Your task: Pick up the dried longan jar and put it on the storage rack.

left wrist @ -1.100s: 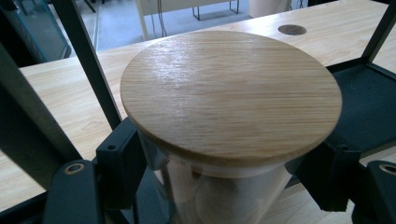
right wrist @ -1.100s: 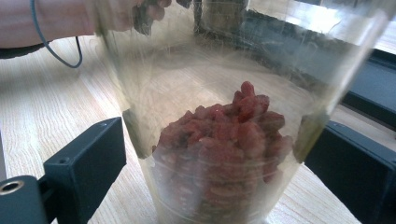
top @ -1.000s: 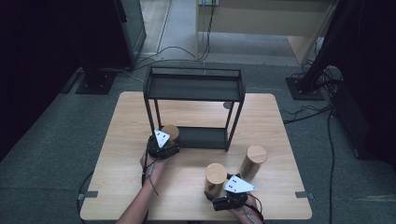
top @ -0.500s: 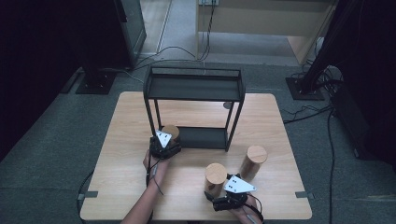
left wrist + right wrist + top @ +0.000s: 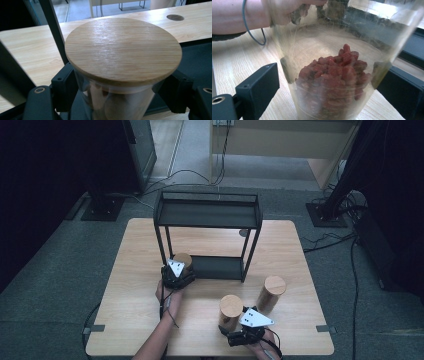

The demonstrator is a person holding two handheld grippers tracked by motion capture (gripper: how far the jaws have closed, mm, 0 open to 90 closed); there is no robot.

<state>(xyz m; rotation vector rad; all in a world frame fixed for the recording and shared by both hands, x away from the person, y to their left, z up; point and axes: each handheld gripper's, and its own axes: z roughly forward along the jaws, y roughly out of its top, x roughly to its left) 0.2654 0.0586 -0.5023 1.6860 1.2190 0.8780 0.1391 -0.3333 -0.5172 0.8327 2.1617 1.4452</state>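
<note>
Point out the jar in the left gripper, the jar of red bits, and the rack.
Left jar [image 5: 123, 50], left gripper view, wooden lid.
Red-filled jar [image 5: 332, 75], right gripper view, glass wall.
Rack [image 5: 208, 213], high view, top shelf.

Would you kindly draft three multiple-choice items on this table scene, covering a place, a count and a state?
1. Where is the jar held by the left tongs?
A. at the rack's lower shelf
B. on the rack's top shelf
C. on the floor

2. How many wooden-lidded jars are on the table?
A. one
B. three
C. five

3. What does the jar between the right tongs hold?
A. clear water
B. nothing
C. red dried pieces

Answers:
1 A, the left jar stands at the front left corner of the black rack, low down.
2 B, the high view shows that jar, the near jar and the right jar.
3 C, the red pieces show through the glass.
</note>
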